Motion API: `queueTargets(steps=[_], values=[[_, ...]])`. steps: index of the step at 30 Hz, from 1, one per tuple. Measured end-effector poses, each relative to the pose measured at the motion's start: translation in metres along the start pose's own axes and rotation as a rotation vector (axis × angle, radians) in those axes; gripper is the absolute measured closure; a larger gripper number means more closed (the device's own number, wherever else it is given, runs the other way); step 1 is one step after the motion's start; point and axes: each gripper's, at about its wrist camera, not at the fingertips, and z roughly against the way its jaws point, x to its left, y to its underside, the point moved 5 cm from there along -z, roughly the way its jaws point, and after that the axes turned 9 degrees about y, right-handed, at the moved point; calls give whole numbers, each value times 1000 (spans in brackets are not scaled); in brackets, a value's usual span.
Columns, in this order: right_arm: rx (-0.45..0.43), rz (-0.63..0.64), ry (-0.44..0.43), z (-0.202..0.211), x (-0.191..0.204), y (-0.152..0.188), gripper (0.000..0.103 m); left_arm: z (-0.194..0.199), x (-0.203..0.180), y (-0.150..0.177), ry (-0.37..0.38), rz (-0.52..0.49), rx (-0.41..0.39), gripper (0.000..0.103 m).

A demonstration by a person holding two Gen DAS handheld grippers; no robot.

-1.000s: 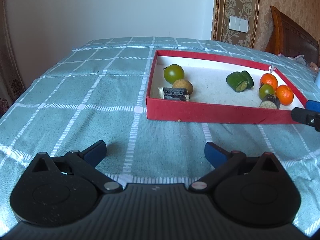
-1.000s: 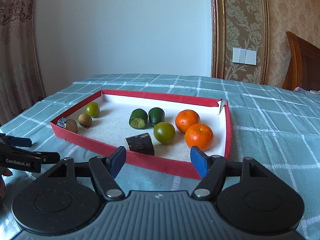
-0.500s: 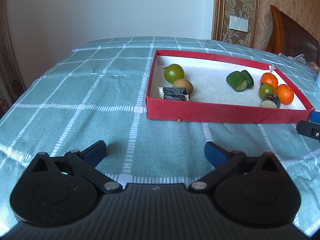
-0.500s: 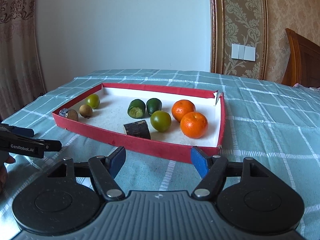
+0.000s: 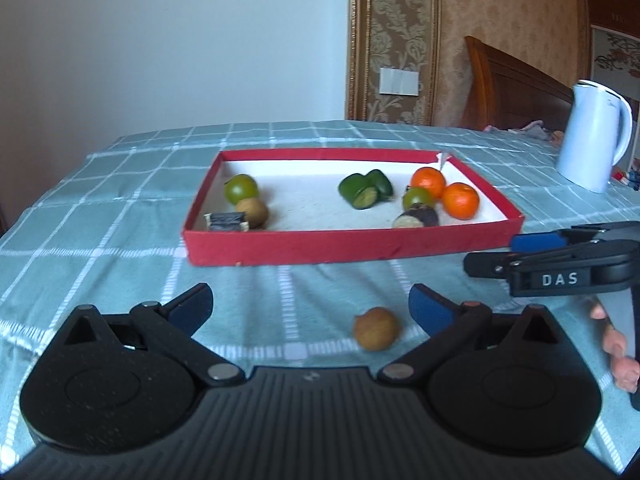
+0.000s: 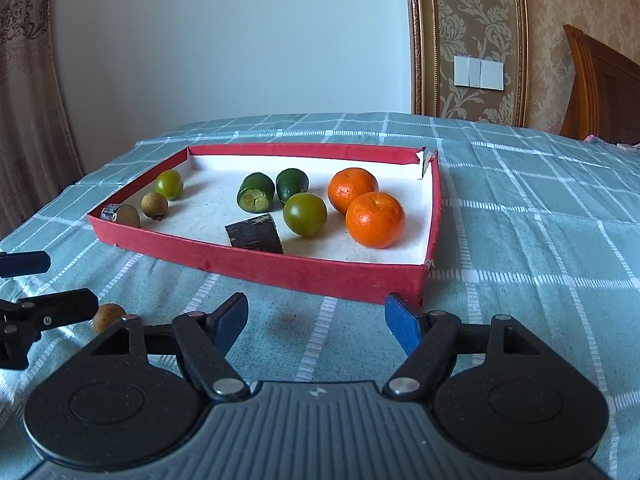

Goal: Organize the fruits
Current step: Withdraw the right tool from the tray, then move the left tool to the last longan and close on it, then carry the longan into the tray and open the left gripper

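Note:
A red tray (image 5: 304,248) (image 6: 280,268) on the checked cloth holds two oranges (image 6: 374,220), green fruits (image 6: 305,214), cut green pieces (image 6: 256,198), dark stubs (image 6: 254,234) and a brown longan (image 6: 154,205). Another brown longan (image 5: 376,328) (image 6: 108,316) lies loose on the cloth in front of the tray. It sits between the fingers of my open left gripper (image 5: 310,306) (image 6: 68,282), nearer the right finger, and no pad touches it. My right gripper (image 6: 316,314) (image 5: 492,254) hovers before the tray's near right corner; its jaws are opening with nothing between them.
A white kettle (image 5: 592,136) stands on the cloth at the far right, behind the tray. A wooden headboard (image 5: 516,84) and the wall lie beyond the table. A person's fingers (image 5: 616,344) hold the right gripper's handle at the right edge.
The left wrist view has swung to the right, bringing the loose longan, the kettle and more of the right gripper into sight. The right gripper's fingers have spread wider.

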Motion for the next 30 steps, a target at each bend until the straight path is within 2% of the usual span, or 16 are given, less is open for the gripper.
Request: queueTargets(steps=[4,12,13,14,18,21,23,25,30], values=[[6,0,1,-1,0,0,28,-12,-7,1,4,-41,38,13],[7,2,1,-2,0,0,27,-27,-5,7,24,-27,93,16],[8,2,1,-2,0,0,27,-28,-4,7,29,-19,98,22],[8,2,1,-2,0,0,27,-29,-3,8,35,-13,105,33],[10,2,2,-2,0,0,27,-28,-6,8,41,-28,111,42],[13,1,2,-2,0,1,27,-26,-9,8,55,-38,110,58],[13,1,2,-2,0,0,27,-27,-12,7,64,-45,111,72],[13,1,2,-2,0,0,27,-27,-13,7,69,-47,113,78],[17,1,2,-3,0,0,27,-26,-13,7,73,-43,109,78]])
